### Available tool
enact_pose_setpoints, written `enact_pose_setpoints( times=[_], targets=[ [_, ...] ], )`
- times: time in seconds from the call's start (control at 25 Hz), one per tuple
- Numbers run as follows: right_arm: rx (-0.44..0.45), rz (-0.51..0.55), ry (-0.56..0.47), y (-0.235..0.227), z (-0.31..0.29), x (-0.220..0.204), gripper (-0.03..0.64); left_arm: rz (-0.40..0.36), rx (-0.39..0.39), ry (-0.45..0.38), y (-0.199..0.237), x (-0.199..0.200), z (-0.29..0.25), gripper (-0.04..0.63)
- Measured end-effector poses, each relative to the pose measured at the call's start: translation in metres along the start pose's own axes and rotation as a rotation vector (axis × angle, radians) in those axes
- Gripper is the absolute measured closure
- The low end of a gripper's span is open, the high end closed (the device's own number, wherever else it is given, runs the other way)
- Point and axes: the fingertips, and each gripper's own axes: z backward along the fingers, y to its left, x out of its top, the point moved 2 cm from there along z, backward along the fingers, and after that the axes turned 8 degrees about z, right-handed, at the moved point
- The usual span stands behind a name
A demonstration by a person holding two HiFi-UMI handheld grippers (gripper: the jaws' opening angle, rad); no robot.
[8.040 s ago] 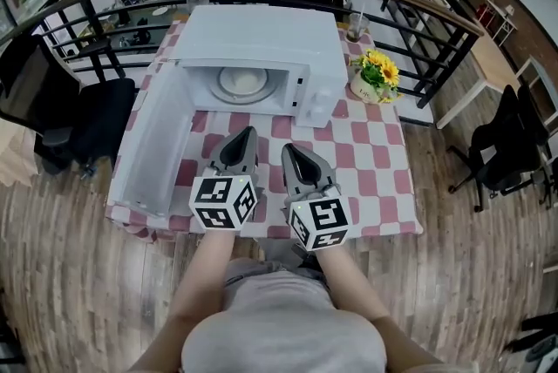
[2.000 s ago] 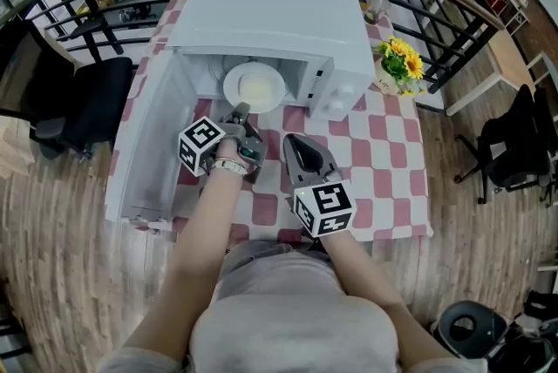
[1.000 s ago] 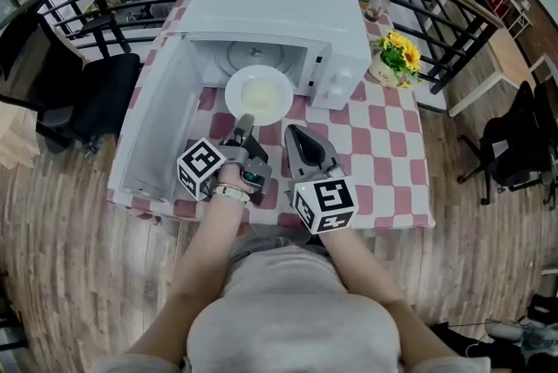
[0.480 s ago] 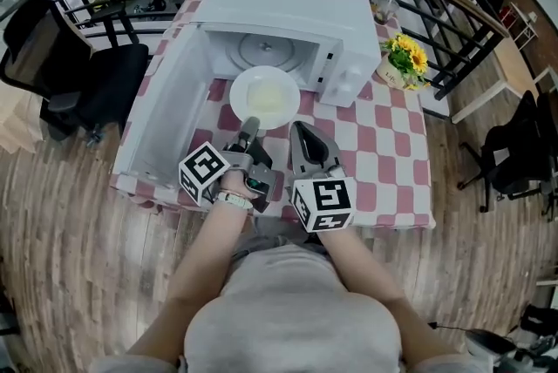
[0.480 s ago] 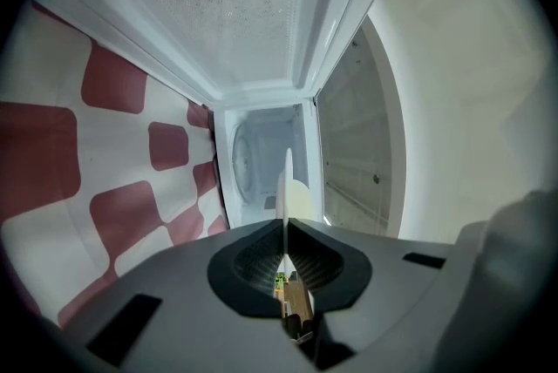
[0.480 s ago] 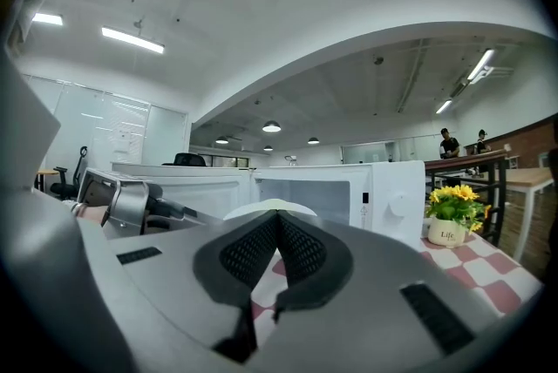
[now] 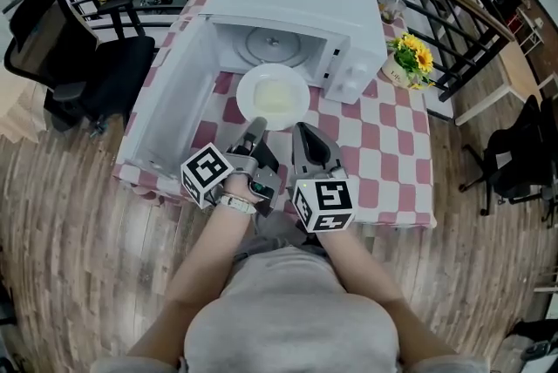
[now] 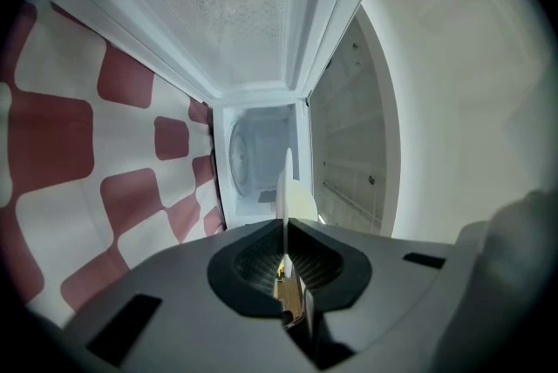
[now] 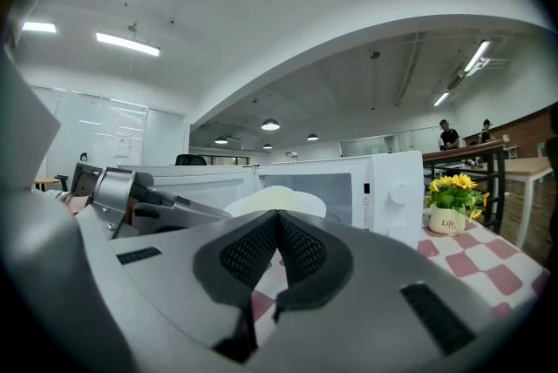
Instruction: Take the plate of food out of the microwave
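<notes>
A white plate (image 7: pixel 273 97) with pale yellow food hangs just in front of the open microwave (image 7: pixel 296 18), over the checked tablecloth (image 7: pixel 384 162). My left gripper (image 7: pixel 257 126) is shut on the plate's near rim. In the left gripper view the plate (image 8: pixel 287 186) shows edge-on, pinched between the closed jaws of the left gripper (image 8: pixel 285 227), with the bare cavity (image 8: pixel 257 158) behind it. My right gripper (image 7: pixel 302 130) rests beside the left one, shut and holding nothing. Past the right gripper (image 9: pixel 277 217) in its own view the plate (image 9: pixel 275 200) shows in front of the microwave (image 9: pixel 366 188).
The microwave door (image 7: pixel 166 105) stands swung wide to the left, reaching the table's front edge. The glass turntable (image 7: pixel 272 41) lies bare inside. A pot of yellow flowers (image 7: pixel 407 62) stands right of the microwave. Black railings and office chairs surround the table.
The left gripper has drawn the plate out of the cavity and back toward the table's front. The right gripper has stayed shut beside it.
</notes>
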Motion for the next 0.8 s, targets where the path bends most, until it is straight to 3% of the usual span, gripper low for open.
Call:
enact_pose_setpoints(
  times=[0.8],
  targets=[
    [-0.008, 0.013, -0.002, -0.0016, 0.0108, -0.0033, 0.594, 0.011, -0.024, -0.001, -0.0021, -0.0098, 0.0044, 0.578]
  ],
)
